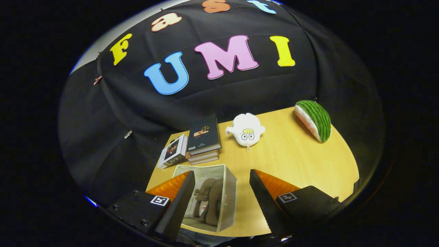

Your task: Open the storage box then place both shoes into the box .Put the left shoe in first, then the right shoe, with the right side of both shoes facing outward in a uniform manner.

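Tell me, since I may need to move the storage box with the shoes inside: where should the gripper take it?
Likely the storage box's thin upright side wall, from above: the top is open, so one finger can slip inside beside the shoes and one outside. The gripper hangs open over it, holding nothing.

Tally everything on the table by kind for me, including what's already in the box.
Storage box, open, between the fingers: 1
Shoes inside it, upright side by side: 2
Books: 4, a stack of about 3 plus 1 leaning beside it
White plush toy: 1
Watermelon-slice plush: 1
Total: 9
Gripper is open, holding nothing.
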{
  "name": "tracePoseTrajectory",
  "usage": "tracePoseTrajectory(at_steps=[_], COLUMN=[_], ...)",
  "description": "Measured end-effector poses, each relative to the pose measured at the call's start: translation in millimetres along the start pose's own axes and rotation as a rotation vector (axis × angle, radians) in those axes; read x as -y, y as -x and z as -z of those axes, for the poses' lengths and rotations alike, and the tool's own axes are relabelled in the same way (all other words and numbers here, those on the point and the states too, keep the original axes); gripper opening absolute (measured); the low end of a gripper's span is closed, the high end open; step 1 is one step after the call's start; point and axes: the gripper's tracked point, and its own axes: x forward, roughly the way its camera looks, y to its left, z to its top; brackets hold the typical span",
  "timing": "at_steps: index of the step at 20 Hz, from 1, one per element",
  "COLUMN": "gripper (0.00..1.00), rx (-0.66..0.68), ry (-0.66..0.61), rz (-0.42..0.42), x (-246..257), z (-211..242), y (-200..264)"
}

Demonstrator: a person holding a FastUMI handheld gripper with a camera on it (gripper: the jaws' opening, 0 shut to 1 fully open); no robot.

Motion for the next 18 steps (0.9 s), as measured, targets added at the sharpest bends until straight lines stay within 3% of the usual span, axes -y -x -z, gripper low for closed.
tracePoseTrajectory(at_steps=[7,11,15,18], gripper=[0.98,0.99,0.97,0.96], rx=[0.265,0.366,0.450,0.484], ry=[0.188,0.269,0.305,0.306], rz=[0.053,0.161,0.267,0.266], x=[51.8,105.9,158.8,181.2], z=[-65.4,-94.2,-120.1,-125.0], y=[19.9,26.4,37.1,37.5])
